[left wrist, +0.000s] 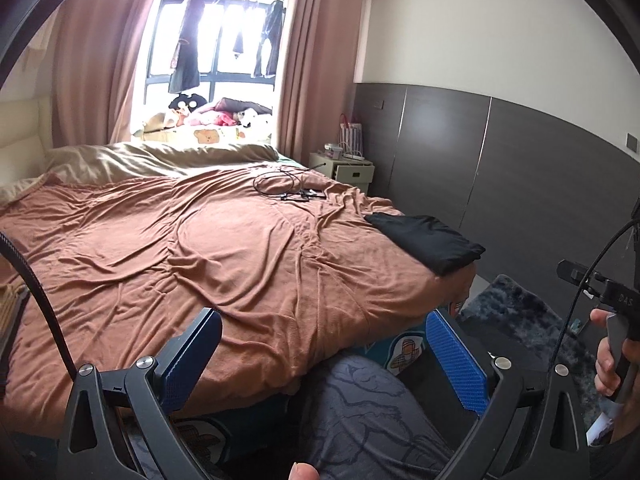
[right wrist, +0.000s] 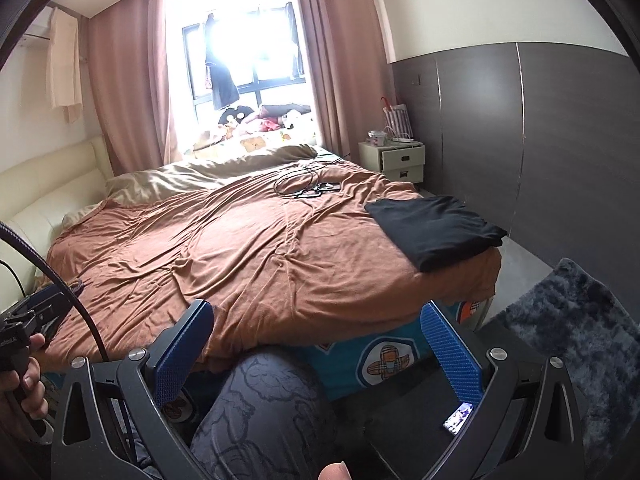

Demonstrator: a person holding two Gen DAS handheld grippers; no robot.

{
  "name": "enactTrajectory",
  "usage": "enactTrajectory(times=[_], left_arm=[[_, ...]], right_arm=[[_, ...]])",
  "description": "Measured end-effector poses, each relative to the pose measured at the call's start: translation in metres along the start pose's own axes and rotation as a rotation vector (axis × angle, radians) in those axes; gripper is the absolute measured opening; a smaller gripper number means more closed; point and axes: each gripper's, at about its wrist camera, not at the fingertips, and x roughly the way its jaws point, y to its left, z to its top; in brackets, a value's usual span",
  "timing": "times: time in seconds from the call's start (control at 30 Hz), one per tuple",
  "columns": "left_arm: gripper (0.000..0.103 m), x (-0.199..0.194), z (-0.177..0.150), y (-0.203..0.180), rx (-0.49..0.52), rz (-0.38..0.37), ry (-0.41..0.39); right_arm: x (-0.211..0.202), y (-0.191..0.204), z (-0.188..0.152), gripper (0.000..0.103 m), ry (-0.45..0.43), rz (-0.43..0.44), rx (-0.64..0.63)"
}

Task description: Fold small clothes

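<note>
A folded black garment (left wrist: 428,240) lies at the near right corner of the bed, on the brown blanket (left wrist: 200,248); it also shows in the right wrist view (right wrist: 436,228). My left gripper (left wrist: 324,344) is open and empty, held back from the bed's foot above the person's patterned knee (left wrist: 360,408). My right gripper (right wrist: 320,340) is open and empty too, at the foot of the bed, well short of the garment. Each gripper appears at the edge of the other's view: the right one (left wrist: 600,292), the left one (right wrist: 36,316).
A coiled black cable and a phone (right wrist: 312,186) lie on the far part of the bed. A white bedside drawer unit (right wrist: 402,160) stands by the dark wall panels. A dark shaggy rug (right wrist: 568,336) covers the floor at right. A phone (right wrist: 458,416) lies low between the right fingers.
</note>
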Motion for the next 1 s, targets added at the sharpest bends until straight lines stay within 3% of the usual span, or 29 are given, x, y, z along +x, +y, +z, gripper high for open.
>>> enactTrajectory(times=[0.53,1.0], left_arm=[[0.102,-0.032,-0.045,0.034,-0.035,0.067,-0.011],[0.103,-0.043,-0.05,0.043,-0.035,0.091,-0.018]], right_arm=[[0.005,0.021,-0.032,0.103,-0.002,0.05,0.011],[0.004,0.023,-0.041,0.103,0.002,0.05,0.052]])
